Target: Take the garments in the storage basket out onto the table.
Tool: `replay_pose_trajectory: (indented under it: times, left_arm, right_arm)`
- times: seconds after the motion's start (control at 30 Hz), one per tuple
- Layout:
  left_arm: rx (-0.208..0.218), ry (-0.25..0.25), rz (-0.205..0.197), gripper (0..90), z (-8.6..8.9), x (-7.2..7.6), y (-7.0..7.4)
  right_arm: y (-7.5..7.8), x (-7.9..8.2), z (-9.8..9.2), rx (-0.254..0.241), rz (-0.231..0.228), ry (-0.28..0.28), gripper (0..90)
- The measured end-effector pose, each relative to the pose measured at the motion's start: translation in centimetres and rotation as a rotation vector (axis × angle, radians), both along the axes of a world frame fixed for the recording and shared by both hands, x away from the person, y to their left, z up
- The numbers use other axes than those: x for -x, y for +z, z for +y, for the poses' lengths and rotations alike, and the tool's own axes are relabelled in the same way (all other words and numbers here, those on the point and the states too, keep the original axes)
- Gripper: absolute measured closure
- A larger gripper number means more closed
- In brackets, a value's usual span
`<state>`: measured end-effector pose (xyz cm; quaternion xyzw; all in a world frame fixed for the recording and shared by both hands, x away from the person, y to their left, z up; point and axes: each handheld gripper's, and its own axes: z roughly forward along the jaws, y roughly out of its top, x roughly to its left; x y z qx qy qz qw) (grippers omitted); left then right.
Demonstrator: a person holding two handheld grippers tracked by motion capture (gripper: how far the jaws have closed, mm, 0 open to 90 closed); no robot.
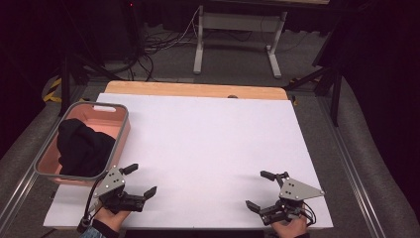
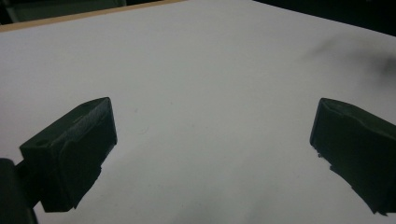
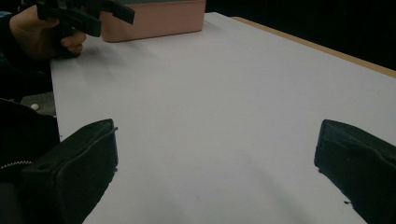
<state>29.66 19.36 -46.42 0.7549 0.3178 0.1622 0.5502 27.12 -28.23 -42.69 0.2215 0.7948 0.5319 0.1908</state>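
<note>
My left gripper (image 1: 141, 179) rests near the front left corner of the white sheet (image 1: 208, 144), just right of a pink bin (image 1: 123, 130). Its jaws stand wide apart, with bare sheet between them in the left gripper view (image 2: 213, 109). My right gripper (image 1: 259, 190) is at the front right, also open and holding nothing (image 3: 217, 126). A black cloth (image 1: 81, 146) lies bunched inside the bin. In the right gripper view, the left gripper (image 3: 81, 11) and its hand appear at top left, in front of the bin (image 3: 154, 18).
The white sheet covers a wooden table (image 1: 195, 89) whose far edge shows beyond it. Metal rails (image 1: 354, 168) run along both sides. A grey stand (image 1: 237, 34) and cables sit on the floor behind the table.
</note>
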Motion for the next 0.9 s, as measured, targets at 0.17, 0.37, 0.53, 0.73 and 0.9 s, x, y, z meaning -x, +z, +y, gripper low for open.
replay_pose_trajectory:
  times: [0.17, 0.37, 0.53, 0.73, 0.9]
  left_arm:
    - [-0.008, -0.010, 0.004, 1.4, -0.1, 0.0, 0.2]
    - [-0.024, -0.034, 0.006, 0.0, -0.2, 0.0, 0.8]
    - [-0.026, -0.072, 0.001, 0.0, 0.0, 0.0, 1.3]
    - [-0.065, -0.087, -0.002, 1.8, 0.1, 0.0, 2.2]
    - [-0.075, -0.098, 0.016, 2.7, 0.2, -0.2, 2.7]
  right_arm:
    - [0.0, 0.0, 0.1, 0.001, 0.001, 0.006, 0.2]
    - [-0.1, 0.0, 0.1, 0.003, 0.004, 0.010, 0.2]
    - [-0.1, 0.0, 0.2, 0.003, 0.006, 0.014, 0.2]
    - [-0.1, 0.0, 0.2, 0.005, 0.006, 0.016, 0.2]
    - [-0.1, 0.0, 0.2, 0.004, 0.007, 0.018, 0.2]
